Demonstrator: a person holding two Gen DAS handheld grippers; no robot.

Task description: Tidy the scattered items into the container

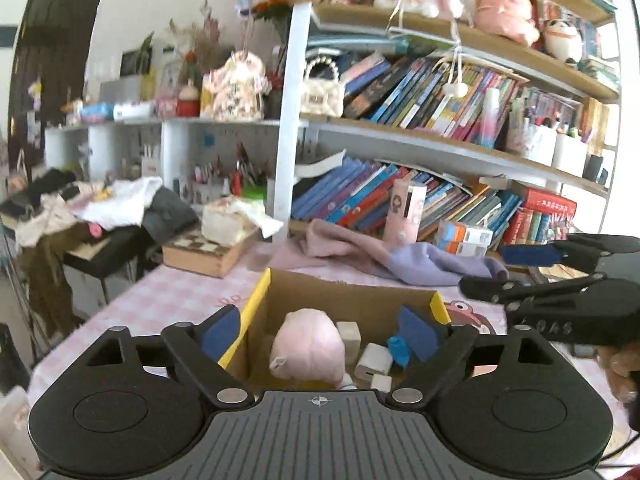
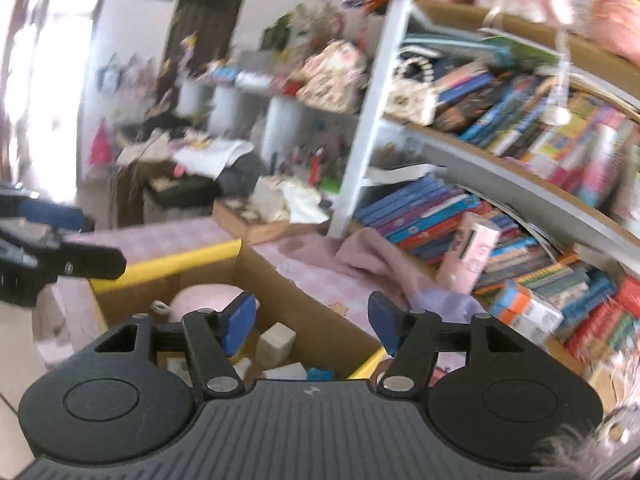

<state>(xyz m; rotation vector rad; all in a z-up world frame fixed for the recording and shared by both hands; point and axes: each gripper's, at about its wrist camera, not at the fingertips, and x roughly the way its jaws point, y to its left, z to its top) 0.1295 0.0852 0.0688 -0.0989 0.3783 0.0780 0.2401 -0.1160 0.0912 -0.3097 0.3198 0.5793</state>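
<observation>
Box (image 1: 352, 296) of brown cardboard with yellow flaps stands open on a pink checked cloth (image 1: 176, 300), directly ahead of the left gripper (image 1: 320, 330), whose blue pads (image 1: 220, 332) are spread wide with nothing between them. Inside the box lie a pink plush (image 1: 308, 344) at the centre, a pale block (image 1: 348, 332) at its 2 o'clock, a white plug (image 1: 374, 360) at its 4 o'clock, and a blue scrap (image 1: 398, 346) further toward 3 o'clock. Right gripper (image 1: 520, 264) enters the left view at 3 o'clock, held in a hand (image 1: 622, 372), its jaws parted and empty. In the blurred right view the right gripper (image 2: 312, 320) hovers over the near corner of the box (image 2: 280, 276), jaws half apart and holding nothing; the plush (image 2: 204, 296) sits at 10 o'clock of its tips, the block (image 2: 276, 342) below them. Left gripper (image 2: 60, 240) shows at 9 o'clock there. A mauve towel (image 1: 400, 256) lies on the cloth beyond the box at 12 o'clock, before a bookshelf (image 1: 440, 140).
</observation>
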